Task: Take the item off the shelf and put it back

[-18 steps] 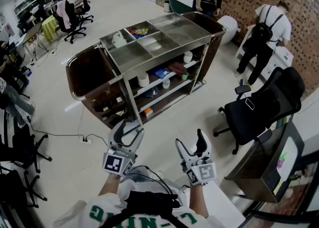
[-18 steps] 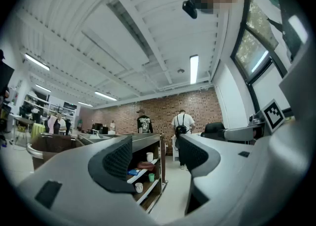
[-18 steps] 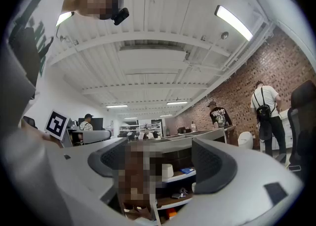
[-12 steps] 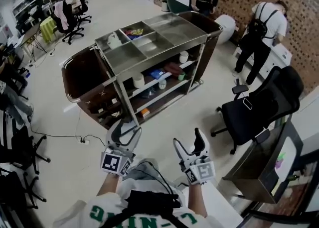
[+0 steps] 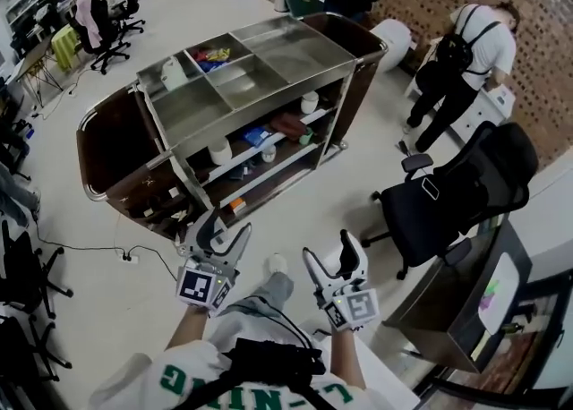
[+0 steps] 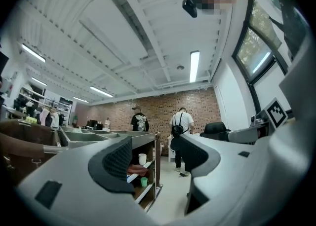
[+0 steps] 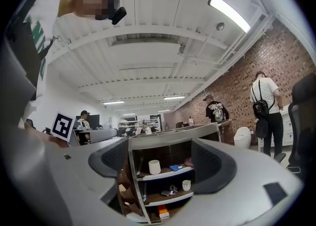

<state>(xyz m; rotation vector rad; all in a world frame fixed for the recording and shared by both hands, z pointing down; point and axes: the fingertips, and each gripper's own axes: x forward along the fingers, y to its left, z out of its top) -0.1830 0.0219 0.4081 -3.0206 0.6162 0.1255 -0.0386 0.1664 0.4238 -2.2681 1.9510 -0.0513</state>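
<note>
A steel cart [image 5: 269, 59] with open shelves stands on the floor ahead of me. Its upper shelf holds a white cup [image 5: 310, 102], a blue packet [image 5: 260, 136] and a white roll [image 5: 220, 150]. In the right gripper view the white roll [image 7: 154, 167] and a small cup [image 7: 186, 185] show between the jaws, far off. My left gripper [image 5: 224, 231] is open and empty, short of the cart's near corner. My right gripper [image 5: 329, 251] is open and empty too, over bare floor. The left gripper view catches the cart's end with a white cup [image 6: 142, 159] and a green cup [image 6: 143, 182].
A black office chair [image 5: 448, 193] stands to the right, with a desk [image 5: 448, 310] behind it. Two people [image 5: 457, 68] stand beyond the cart by the brick wall. A brown bag [image 5: 112, 144] hangs on the cart's left end. A cable [image 5: 125, 256] lies on the floor at the left.
The cart has slid left and slightly closer in the head view as I step forward. Both grippers stay open, empty and held low in front of me.
</note>
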